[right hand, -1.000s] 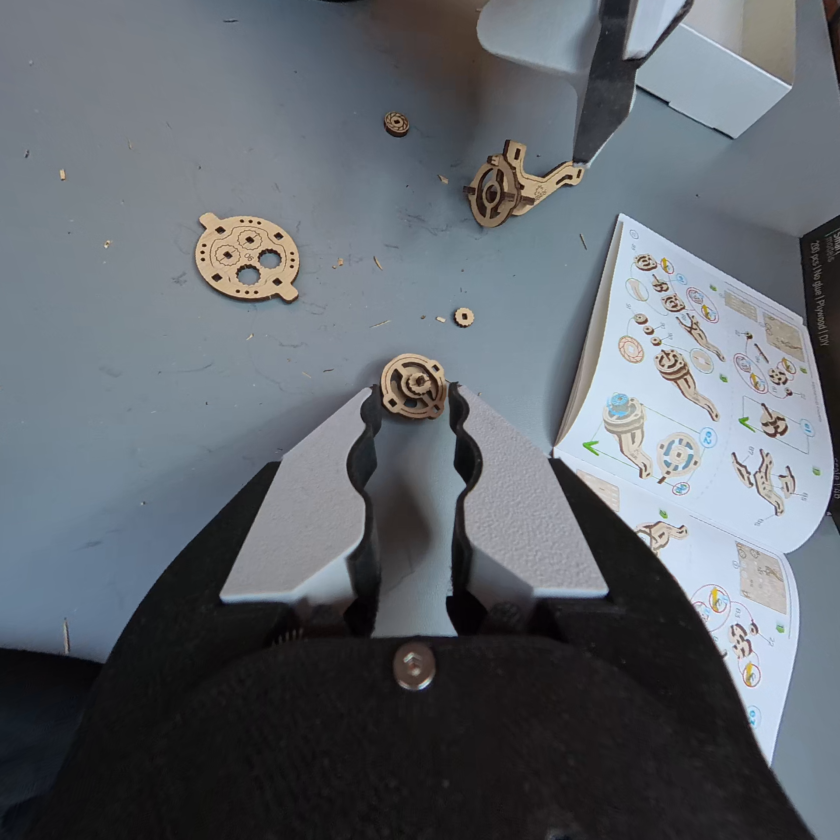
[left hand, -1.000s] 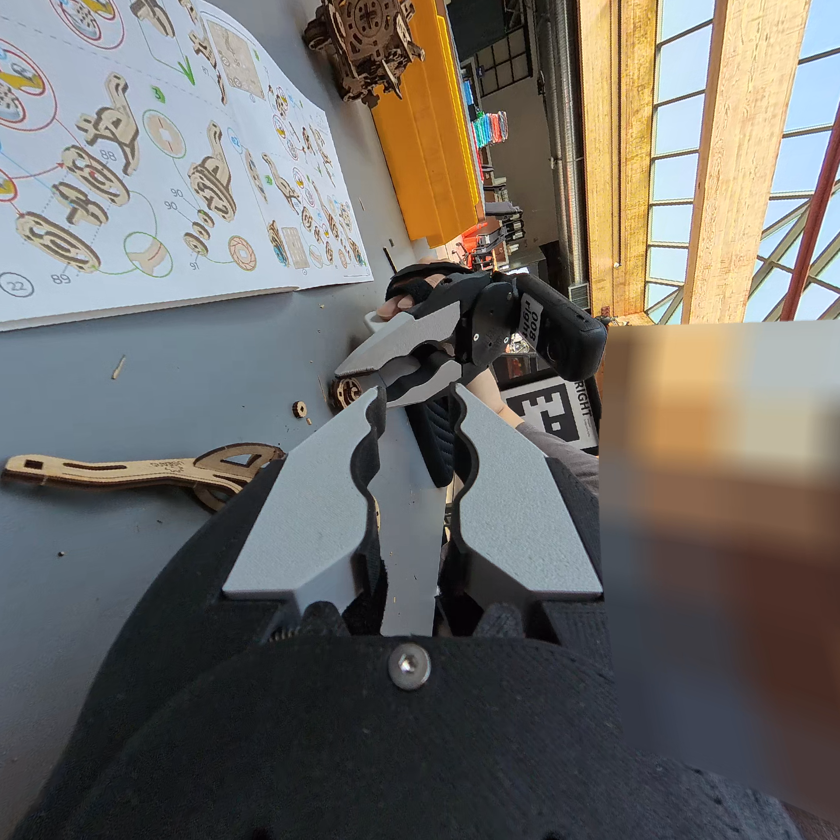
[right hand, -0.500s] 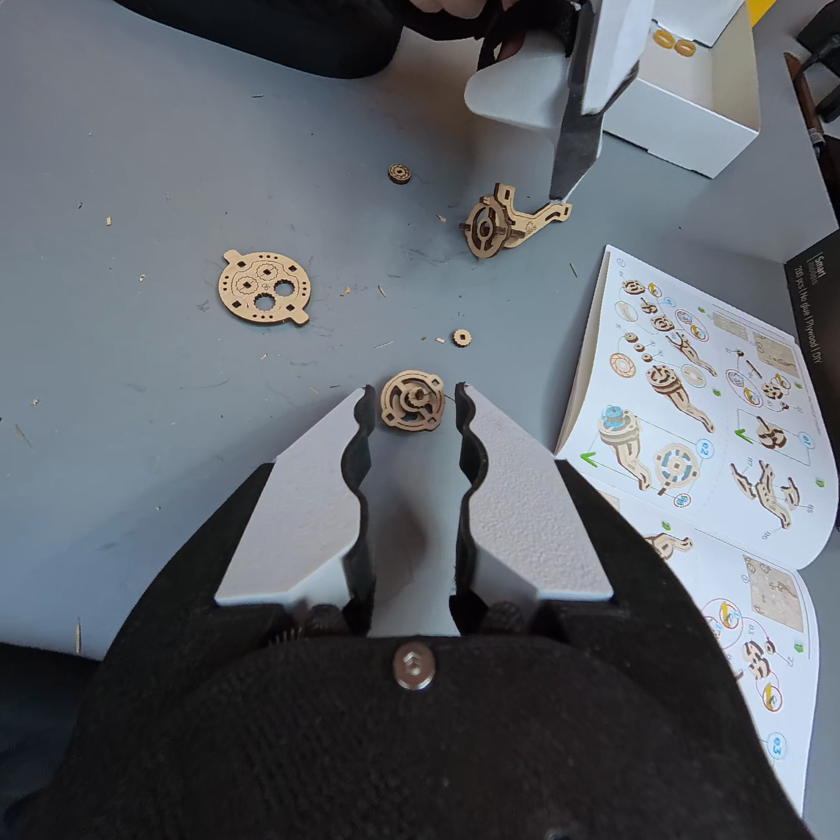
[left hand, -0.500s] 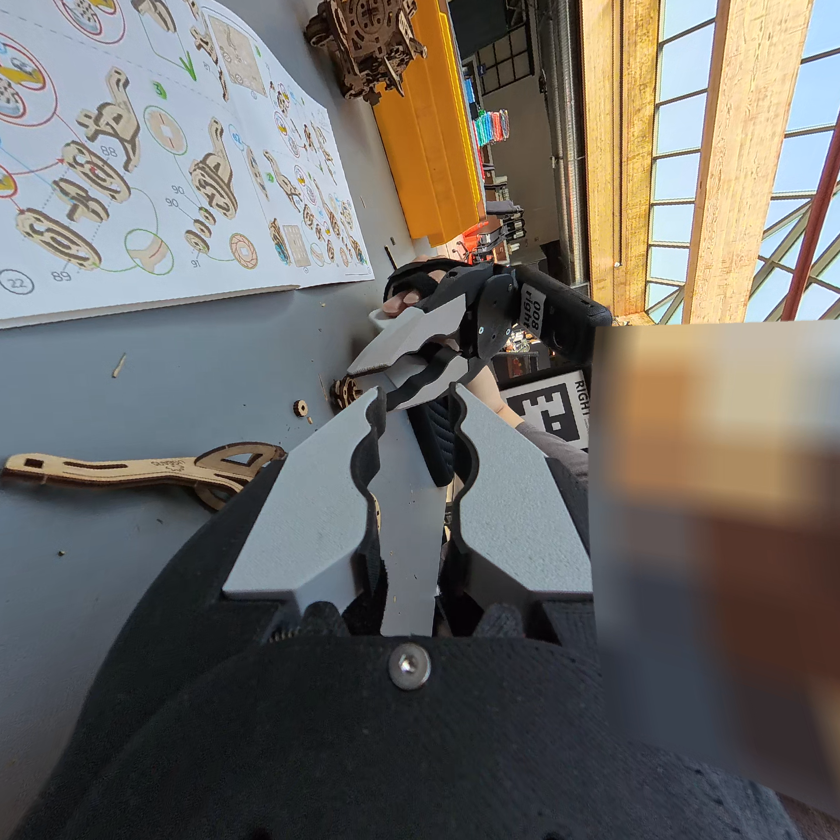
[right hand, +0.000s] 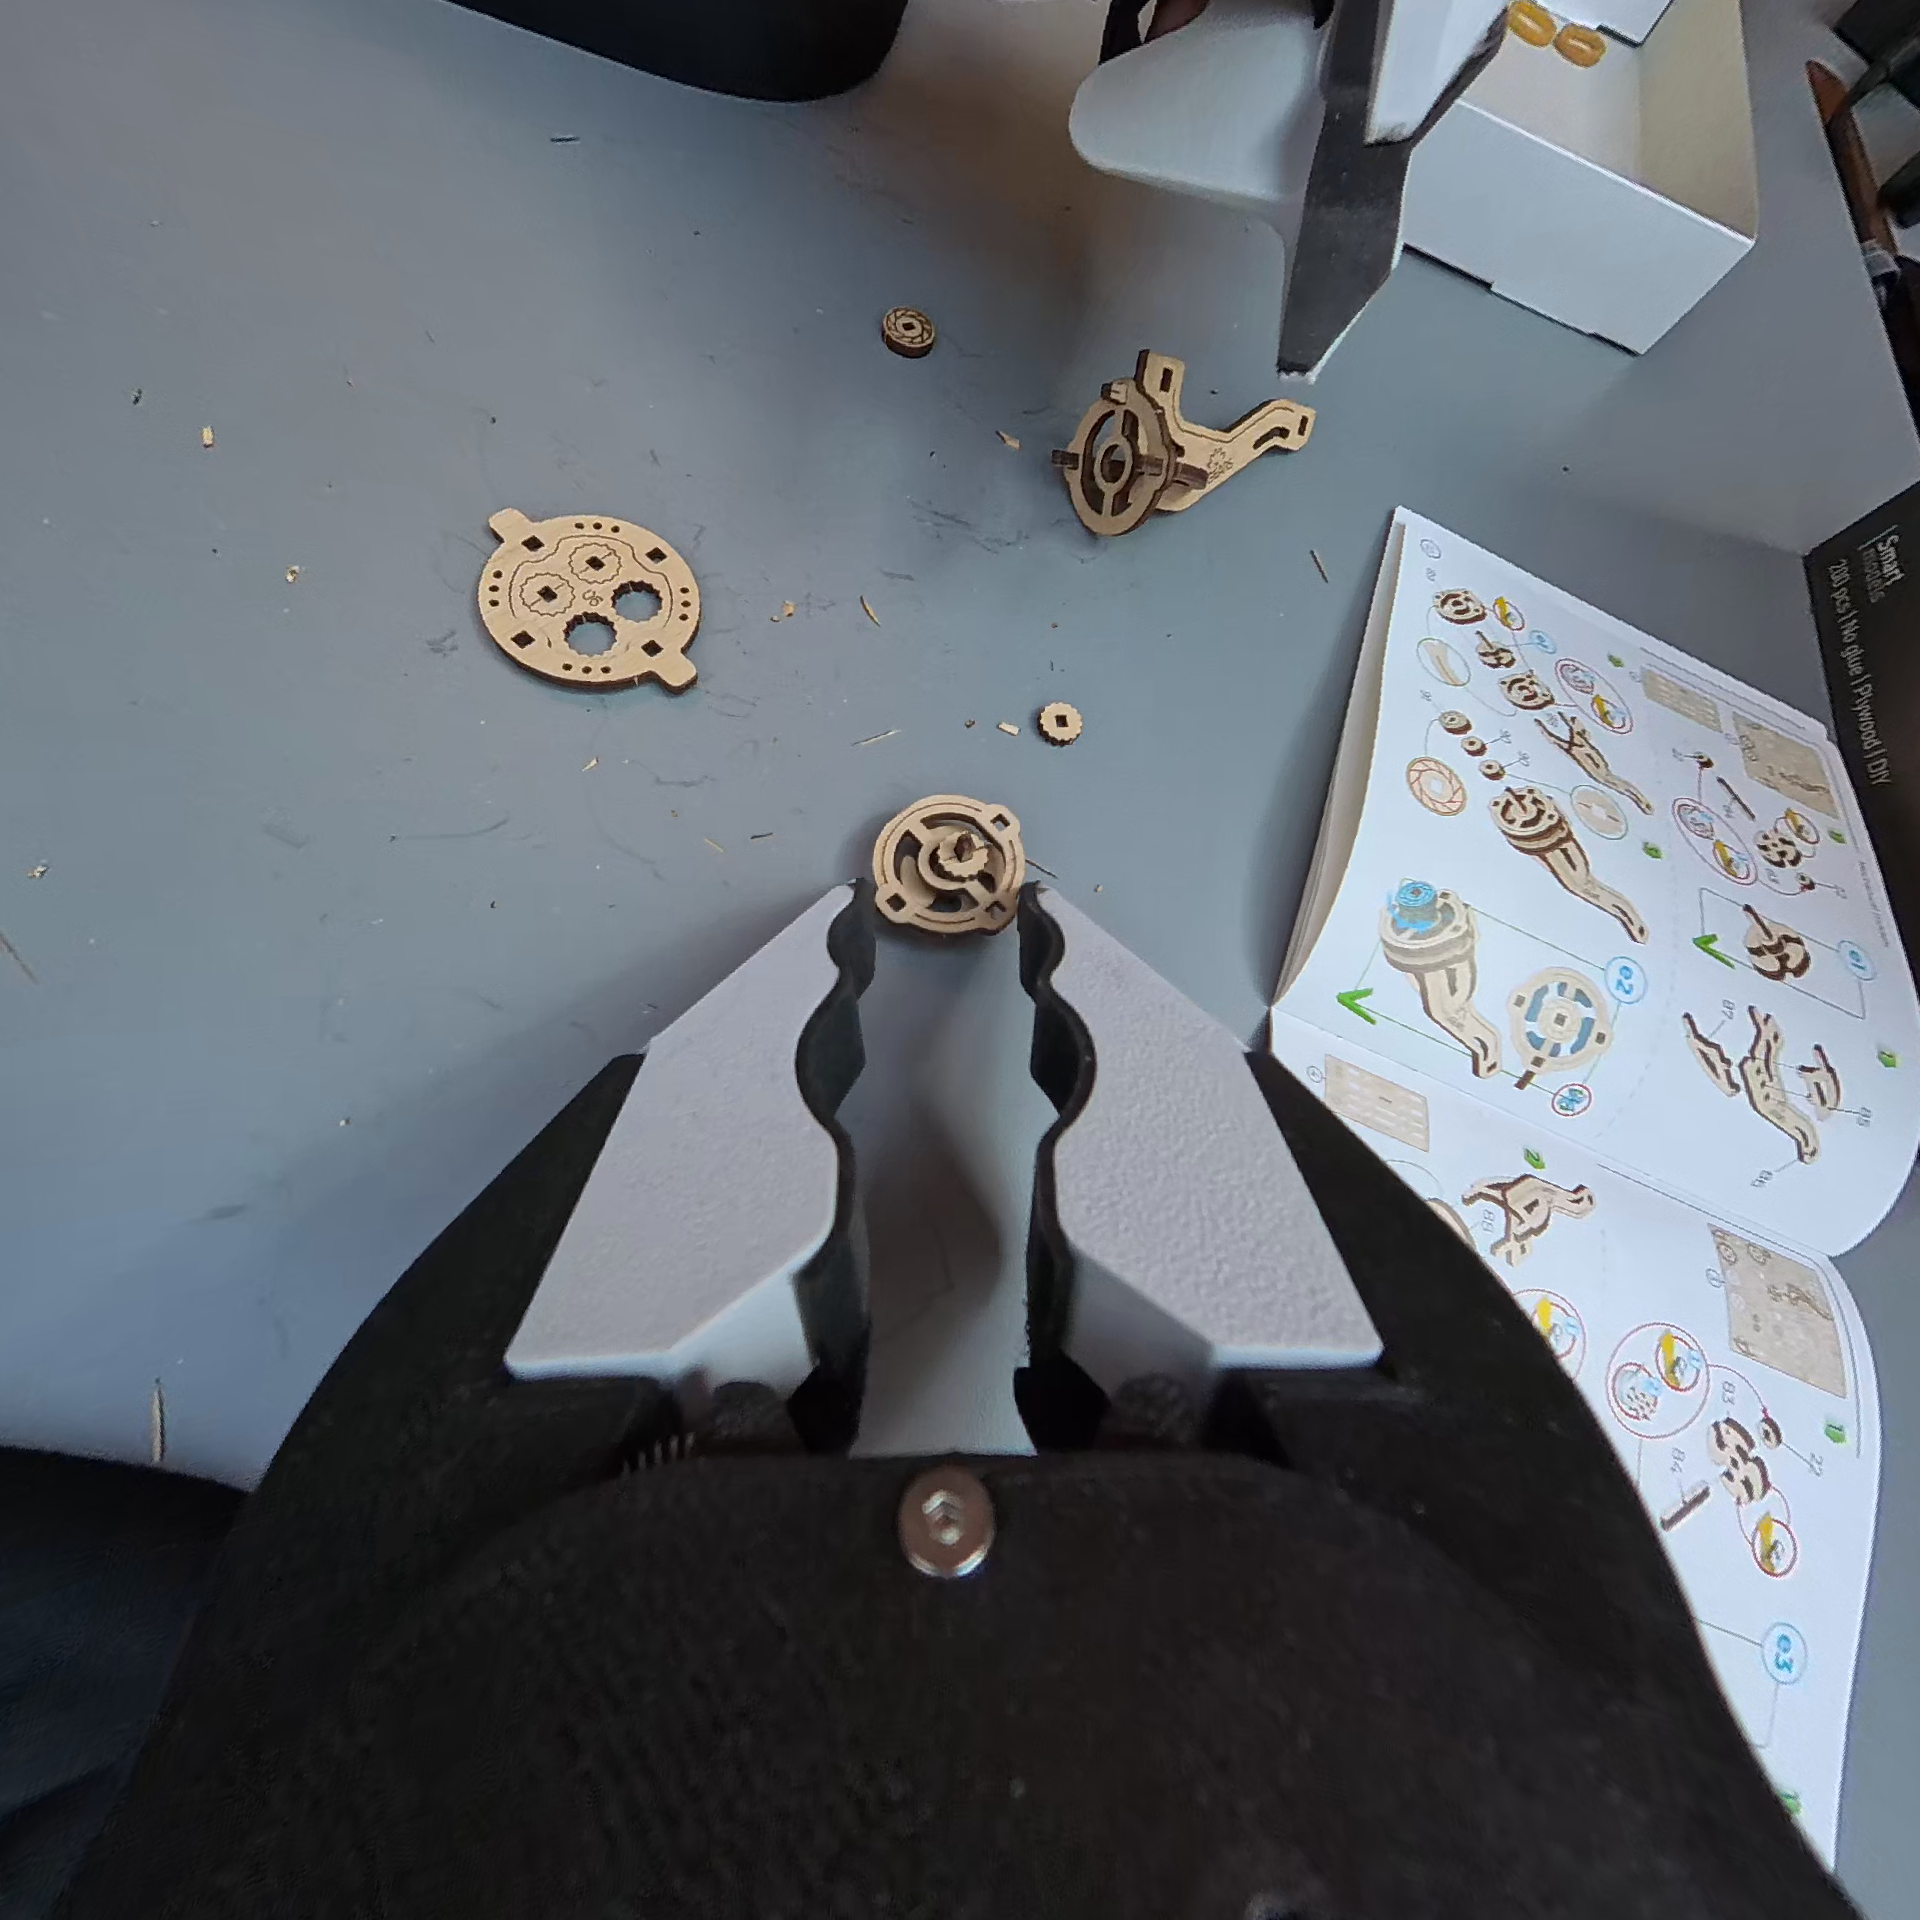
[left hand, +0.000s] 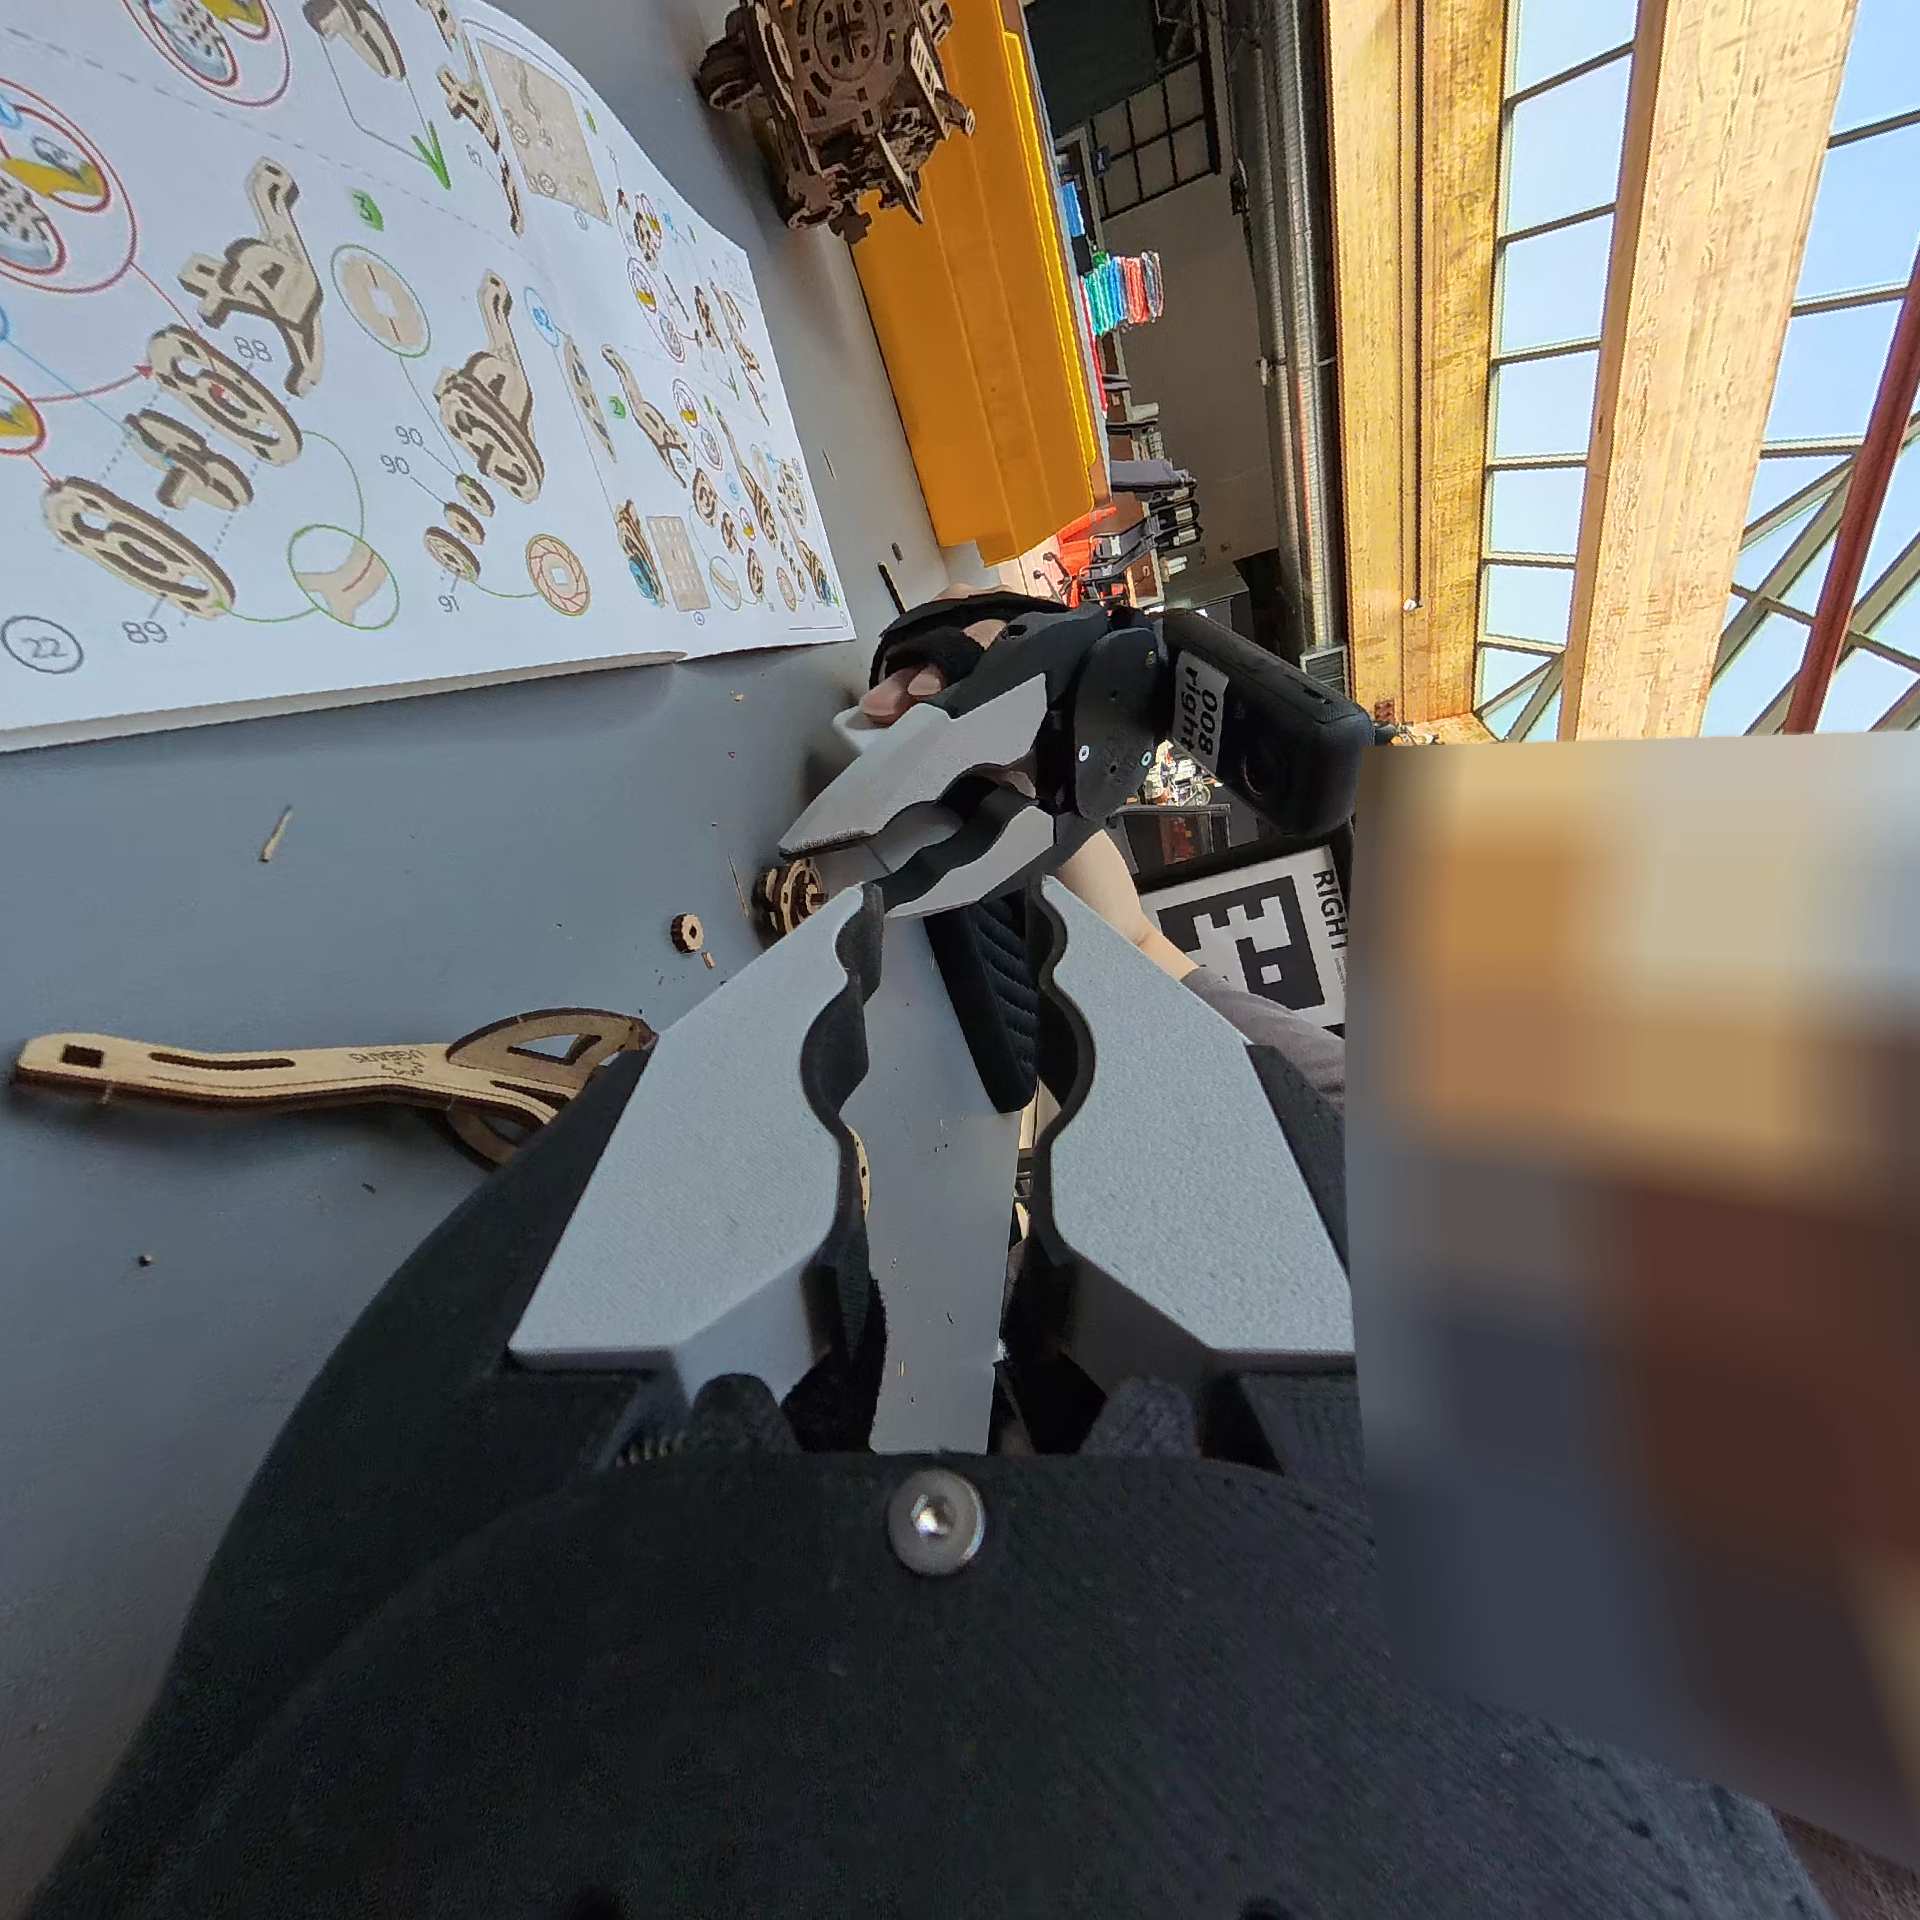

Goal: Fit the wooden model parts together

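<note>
**Round hub sits at the right claw's tips, not yet gripped**

A grey table point(right hand: 312, 987) strewn with wood splinters carries the loose model parts. Going left to right in the right wrist view: a flat perforated disc point(right hand: 588, 600) lies alone; a small ring point(right hand: 908, 330) and a tiny toothed gear point(right hand: 1060, 724) sit farther in; the round hub piece point(right hand: 948, 869) rests on the table just at the tips of the right gripper point(right hand: 943, 896), whose jaws stand apart on either side of it. Beyond, an arm-and-wheel assembly point(right hand: 1153, 447) lies just below the left gripper point(right hand: 1314, 348), whose jaws look parted in its own view and hold nothing. The open instruction booklet point(right hand: 1621, 935) lies at the far right.

If the jaws close now, they would likely catch only the hub's near rim, so it could flip or skid away.

Compared with half a second ago, the right gripper sits slightly closer to the hub, and the left gripper has lifted a little off the assembly.
</note>
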Demonstrator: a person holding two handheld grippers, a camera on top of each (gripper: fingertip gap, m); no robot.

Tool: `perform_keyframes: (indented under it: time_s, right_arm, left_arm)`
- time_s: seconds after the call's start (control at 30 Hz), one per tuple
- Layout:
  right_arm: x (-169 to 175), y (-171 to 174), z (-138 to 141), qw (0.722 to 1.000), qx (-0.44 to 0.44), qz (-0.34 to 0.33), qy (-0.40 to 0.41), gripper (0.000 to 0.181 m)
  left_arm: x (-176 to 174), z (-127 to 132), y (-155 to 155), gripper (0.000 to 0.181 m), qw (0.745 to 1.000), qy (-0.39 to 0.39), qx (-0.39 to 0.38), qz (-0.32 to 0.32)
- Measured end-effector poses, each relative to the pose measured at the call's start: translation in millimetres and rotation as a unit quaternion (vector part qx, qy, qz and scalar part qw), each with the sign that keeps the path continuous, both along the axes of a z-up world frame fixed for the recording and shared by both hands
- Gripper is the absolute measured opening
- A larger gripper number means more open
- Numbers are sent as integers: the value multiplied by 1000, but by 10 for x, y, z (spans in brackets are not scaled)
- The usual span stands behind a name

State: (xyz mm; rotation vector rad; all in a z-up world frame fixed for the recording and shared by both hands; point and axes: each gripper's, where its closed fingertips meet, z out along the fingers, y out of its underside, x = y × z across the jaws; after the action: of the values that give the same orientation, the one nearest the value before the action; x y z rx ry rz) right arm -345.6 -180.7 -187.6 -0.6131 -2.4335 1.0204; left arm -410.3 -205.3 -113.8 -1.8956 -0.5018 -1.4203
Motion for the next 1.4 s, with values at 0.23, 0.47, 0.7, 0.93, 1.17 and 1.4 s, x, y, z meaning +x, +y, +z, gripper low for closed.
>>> perform_keyframes:
  time_s: [0.23, 0.47, 0.7, 0.93, 1.17, 1.4]
  right_arm:
    - [0, -29, 64, 999, -35, -4, -13, 26]
    - [13, -25, 44, 996, -64, -13, -56, 26]
    - [43, -72, -27, 997, -43, -5, -70, 26]
    - [13, -71, -21, 999, -26, -4, -44, 26]
    - [14, -85, 1, 999, -34, -1, -40, 26]
    - [28, -125, 67, 996, -74, 5, -51, 26]
  left_arm:
    - [1, 1, -1, 26, 1000, 0, 0, 0]
    - [16, -9, 6, 26, 1000, 1, -1, -2]
    - [203, -86, 46, 26, 999, 20, -12, -30]
    - [442, -234, 88, 26, 997, 37, -37, -63]
    - [494, -272, 98, 26, 996, 38, -43, -70]
    - [482, -280, 98, 25, 996, 36, -45, -68]
